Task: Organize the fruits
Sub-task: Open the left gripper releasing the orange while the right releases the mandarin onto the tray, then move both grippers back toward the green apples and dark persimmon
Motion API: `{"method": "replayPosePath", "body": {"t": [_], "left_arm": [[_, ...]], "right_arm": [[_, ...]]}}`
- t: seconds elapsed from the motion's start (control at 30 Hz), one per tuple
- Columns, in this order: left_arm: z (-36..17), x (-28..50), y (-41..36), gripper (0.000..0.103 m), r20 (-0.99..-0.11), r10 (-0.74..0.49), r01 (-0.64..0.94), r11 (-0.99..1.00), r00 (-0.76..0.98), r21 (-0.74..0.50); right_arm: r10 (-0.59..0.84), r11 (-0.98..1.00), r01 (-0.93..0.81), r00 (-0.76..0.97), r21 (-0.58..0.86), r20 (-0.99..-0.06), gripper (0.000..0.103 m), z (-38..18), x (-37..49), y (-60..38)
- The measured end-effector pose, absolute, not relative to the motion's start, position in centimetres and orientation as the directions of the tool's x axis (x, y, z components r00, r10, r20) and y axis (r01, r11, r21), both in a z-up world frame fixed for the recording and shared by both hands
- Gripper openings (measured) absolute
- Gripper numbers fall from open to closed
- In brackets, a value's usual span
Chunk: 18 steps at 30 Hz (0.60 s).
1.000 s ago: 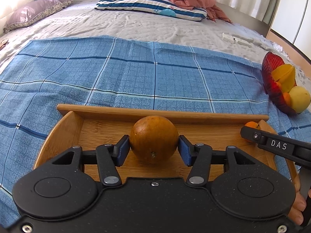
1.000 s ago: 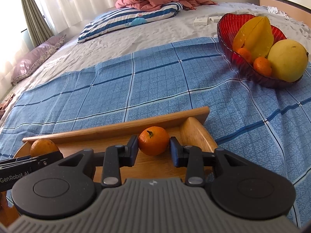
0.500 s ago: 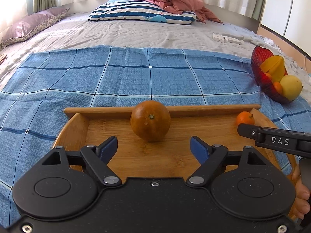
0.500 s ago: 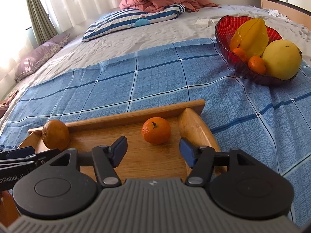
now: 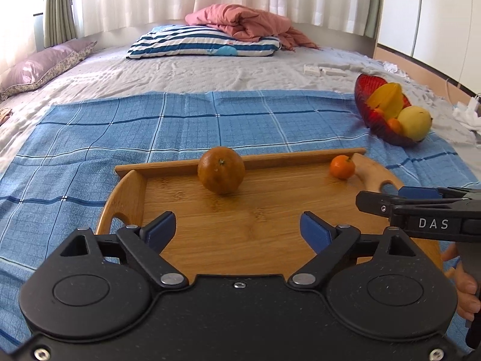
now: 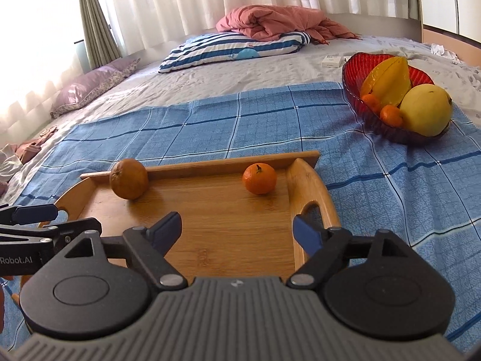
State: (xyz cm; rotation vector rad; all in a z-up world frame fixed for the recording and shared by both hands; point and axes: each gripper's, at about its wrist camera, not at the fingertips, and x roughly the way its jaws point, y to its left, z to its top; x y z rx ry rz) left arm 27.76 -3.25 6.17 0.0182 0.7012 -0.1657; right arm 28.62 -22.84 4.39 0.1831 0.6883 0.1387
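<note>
Both the left gripper (image 5: 237,227) and the right gripper (image 6: 237,227) stand wide, holding nothing (lower frame). The orange (image 5: 221,170) and tangerine (image 6: 259,178) rest on the wooden tray (image 5: 255,222), mid-frame.

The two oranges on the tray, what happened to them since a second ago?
Both were let go. The left gripper opened off the big orange and pulled back toward the tray's near edge; the right gripper did the same with the small orange. Both fruits stayed put by the back wall of the wooden tray. The red bowl and its fruit look unchanged.
</note>
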Motion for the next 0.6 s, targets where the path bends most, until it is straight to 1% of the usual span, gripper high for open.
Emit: {"method": "replayPosePath", "body": {"t": [0.17, 0.33, 0.6], "left_arm": [[6.2, 24.9, -3.2, 0.090, -0.632, -0.160, 0.166, 0.985, 0.759, -0.049], [6.1, 21.6, -3.0, 0.091, -0.592, -0.162, 0.180, 0.983, 0.789, -0.030], [5.9, 16.9, -2.3, 0.092, -0.547, -0.177, 0.179, 0.983, 0.818, -0.050]], "right_arm": [[0.202, 0.970, -0.077, 0.789, 0.232, -0.581, 0.091, 4.8, 26.1, -23.2], [0.207, 0.967, -0.084, 0.811, 0.242, -0.547, 0.092, 4.8, 23.3, -23.6], [0.216, 0.969, -0.124, 0.846, 0.214, -0.487, 0.096, 4.7, 18.8, -22.9]]}}
